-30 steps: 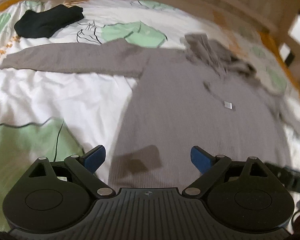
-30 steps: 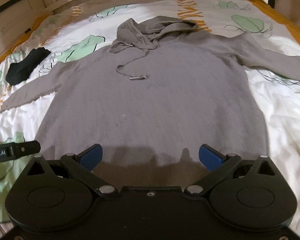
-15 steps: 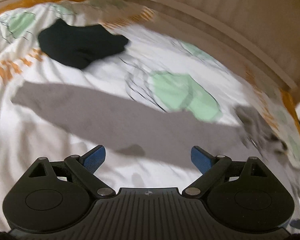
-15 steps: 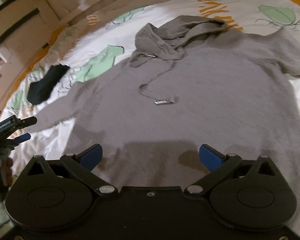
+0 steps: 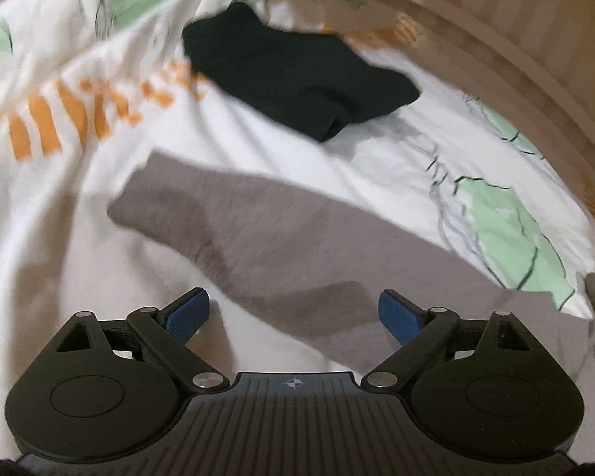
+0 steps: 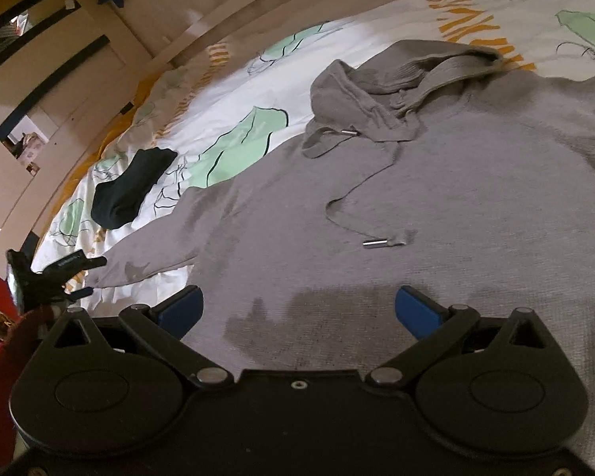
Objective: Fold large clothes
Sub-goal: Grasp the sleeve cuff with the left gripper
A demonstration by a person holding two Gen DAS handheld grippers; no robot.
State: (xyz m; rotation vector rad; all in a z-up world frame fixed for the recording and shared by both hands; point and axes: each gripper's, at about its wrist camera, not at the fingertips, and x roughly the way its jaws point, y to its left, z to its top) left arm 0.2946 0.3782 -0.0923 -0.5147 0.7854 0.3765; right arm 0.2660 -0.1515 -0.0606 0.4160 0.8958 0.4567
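Ahead of the gaping left tongs (image 5: 293, 313), one blurred grey hoodie (image 5: 281, 238) sleeve crosses the bed (image 5: 79, 238); one black garment (image 5: 293, 79) lies beyond. Below the right tongs (image 6: 299, 311), likewise spread empty, the hoodie's body runs off-frame right.

left gripper (image 5: 293, 313) and right gripper (image 6: 299, 309) both gape, seemingly empty.
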